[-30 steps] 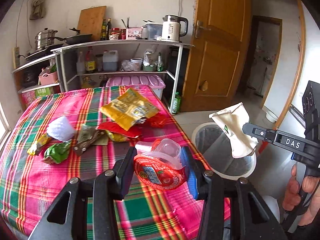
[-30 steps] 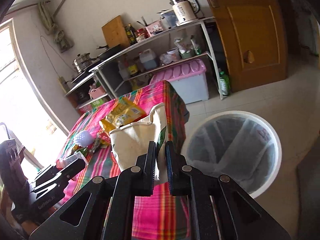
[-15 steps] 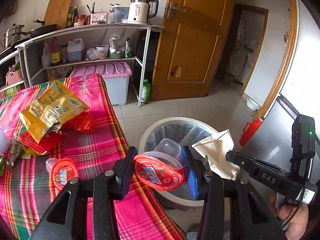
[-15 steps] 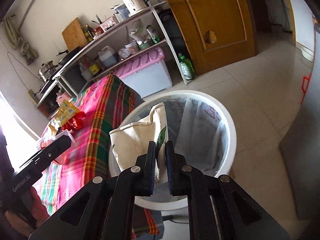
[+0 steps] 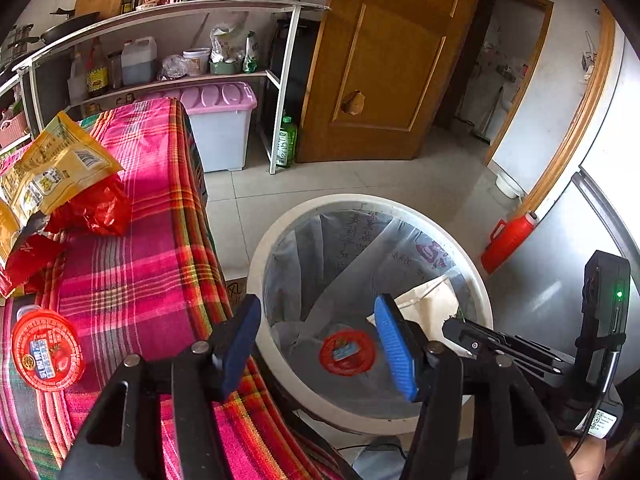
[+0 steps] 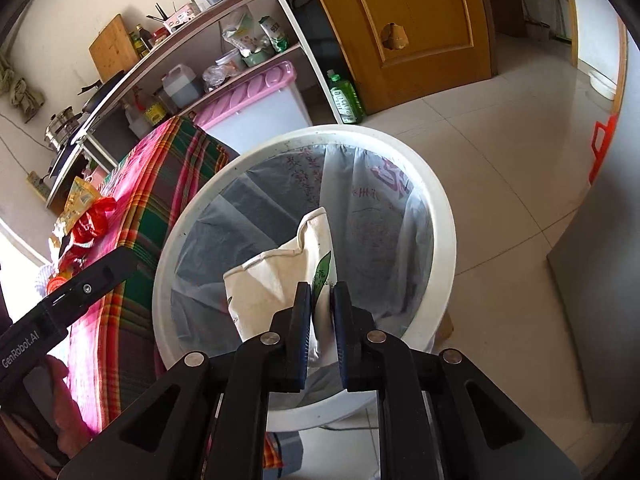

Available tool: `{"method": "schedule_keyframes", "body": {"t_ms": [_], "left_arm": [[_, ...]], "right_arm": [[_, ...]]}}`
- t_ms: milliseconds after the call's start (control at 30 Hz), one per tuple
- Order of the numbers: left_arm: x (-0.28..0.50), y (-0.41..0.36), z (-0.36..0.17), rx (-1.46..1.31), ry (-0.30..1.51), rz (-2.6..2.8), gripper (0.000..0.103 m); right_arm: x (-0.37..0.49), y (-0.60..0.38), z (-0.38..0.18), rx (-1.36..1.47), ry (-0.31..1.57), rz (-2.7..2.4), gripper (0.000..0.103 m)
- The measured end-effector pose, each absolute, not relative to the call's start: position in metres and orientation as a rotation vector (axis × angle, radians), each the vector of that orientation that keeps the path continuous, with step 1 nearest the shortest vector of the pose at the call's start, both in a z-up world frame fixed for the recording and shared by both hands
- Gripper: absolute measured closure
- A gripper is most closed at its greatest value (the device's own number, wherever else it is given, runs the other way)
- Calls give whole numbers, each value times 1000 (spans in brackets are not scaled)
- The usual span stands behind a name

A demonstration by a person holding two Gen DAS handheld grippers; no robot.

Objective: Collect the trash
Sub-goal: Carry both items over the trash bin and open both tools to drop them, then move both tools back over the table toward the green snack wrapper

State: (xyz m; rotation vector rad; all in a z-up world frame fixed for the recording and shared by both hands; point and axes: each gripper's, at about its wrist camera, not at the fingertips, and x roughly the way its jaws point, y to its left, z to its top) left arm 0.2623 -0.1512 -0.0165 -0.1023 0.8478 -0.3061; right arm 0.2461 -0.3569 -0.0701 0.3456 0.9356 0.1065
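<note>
My left gripper [image 5: 316, 320] hangs over the white lined bin [image 5: 256, 248]; its jaws are opening and nothing is between them. A red-lidded plastic cup [image 5: 347, 352] lies at the bottom of the bin. My right gripper [image 6: 321, 292] holds a white paper bag [image 6: 280, 272] over the bin's mouth [image 6: 444, 216]. Its jaws are starting to open, with the pads still on the bag. The same bag [image 5: 430, 296] shows in the left wrist view. On the plaid-covered table [image 5: 152, 264] remain another red-lidded cup [image 5: 46, 356], a yellow wrapper [image 5: 52, 168] and a red wrapper [image 5: 100, 208].
The bin stands on the tiled floor against the table's right edge. Behind it are a pink-lidded storage box [image 5: 220, 120], a green bottle [image 5: 286, 142], a metal shelf rack [image 5: 280, 80] and a wooden door [image 5: 392, 60]. A red thermos [image 5: 506, 240] leans by a grey cabinet.
Both grippers moved from over the table to above the bin and tilted down. The left let go of the red-lidded cup, which now lies in the bin. The right still grips the bag.
</note>
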Motion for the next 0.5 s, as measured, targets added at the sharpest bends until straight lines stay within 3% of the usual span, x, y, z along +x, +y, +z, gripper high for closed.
{"method": "schedule_keyframes", "body": {"t_ms": [500], "left_arm": [[236, -130, 12, -105, 734, -270, 37]], "right_arm": [[224, -351, -40, 328, 856, 125, 82]]}}
